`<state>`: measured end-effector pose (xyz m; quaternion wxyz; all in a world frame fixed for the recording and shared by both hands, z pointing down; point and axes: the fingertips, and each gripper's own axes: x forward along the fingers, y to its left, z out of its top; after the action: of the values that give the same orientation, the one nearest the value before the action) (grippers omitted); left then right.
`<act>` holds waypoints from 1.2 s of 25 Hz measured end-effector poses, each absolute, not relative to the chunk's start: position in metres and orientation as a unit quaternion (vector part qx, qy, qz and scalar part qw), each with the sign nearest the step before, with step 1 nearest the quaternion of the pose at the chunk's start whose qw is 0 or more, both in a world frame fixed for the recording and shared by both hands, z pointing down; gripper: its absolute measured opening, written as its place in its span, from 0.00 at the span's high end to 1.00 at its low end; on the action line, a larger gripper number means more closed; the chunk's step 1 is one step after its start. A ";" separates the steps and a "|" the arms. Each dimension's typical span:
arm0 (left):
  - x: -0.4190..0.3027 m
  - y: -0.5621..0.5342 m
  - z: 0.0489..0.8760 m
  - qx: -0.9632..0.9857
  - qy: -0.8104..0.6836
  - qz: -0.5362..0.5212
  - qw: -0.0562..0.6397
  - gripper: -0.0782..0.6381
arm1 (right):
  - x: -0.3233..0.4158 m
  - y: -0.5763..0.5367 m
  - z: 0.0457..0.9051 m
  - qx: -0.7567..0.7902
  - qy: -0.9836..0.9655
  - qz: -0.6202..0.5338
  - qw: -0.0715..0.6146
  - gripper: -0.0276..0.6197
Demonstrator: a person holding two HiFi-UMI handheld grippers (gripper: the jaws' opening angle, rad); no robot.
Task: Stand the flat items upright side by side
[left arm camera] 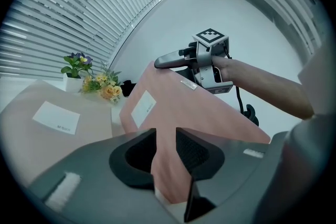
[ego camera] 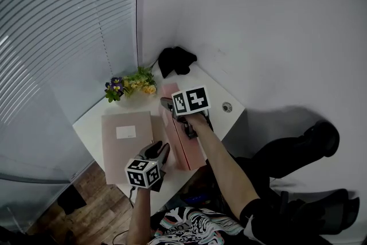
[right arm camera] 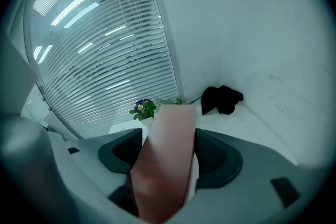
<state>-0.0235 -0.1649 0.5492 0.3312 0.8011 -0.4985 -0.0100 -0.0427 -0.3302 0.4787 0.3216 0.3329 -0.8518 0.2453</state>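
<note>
Right hand-held gripper [ego camera: 167, 105] astride upright book [ego camera: 176, 149]

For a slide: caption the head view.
Left gripper and right gripper hold the upright pink book beside the flat pink book on a white table.

Small white table [ego camera: 89, 123] hemmed in by blinds [ego camera: 57, 37] on left and wall [ego camera: 258, 20] behind, flowers [ego camera: 131, 86] and black bundle [ego camera: 176, 60] crowding far edge, flat pink folder [ego camera: 127, 143] covering left half, second folder [ego camera: 175, 140] standing on edge mid-table, bare strip at right around round grommet [ego camera: 227, 107].
</note>
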 end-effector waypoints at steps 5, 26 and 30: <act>-0.018 -0.166 0.531 0.808 -0.492 -0.021 0.323 0.74 | -0.038 -0.328 0.467 0.341 -0.857 0.240 0.303 0.47; 0.033 -0.149 0.455 0.852 -0.296 -0.147 0.406 0.56 | -0.019 -0.325 0.428 0.388 -0.867 0.210 0.232 0.48; 0.041 -0.150 0.457 0.850 -0.304 -0.128 0.410 0.53 | -0.016 -0.323 0.425 0.393 -0.867 0.211 0.222 0.49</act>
<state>0.0413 -0.1496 0.4568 0.4103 0.8501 -0.3042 -0.1284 -0.0159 -0.3234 0.4254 0.2217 0.3933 -0.8670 0.2108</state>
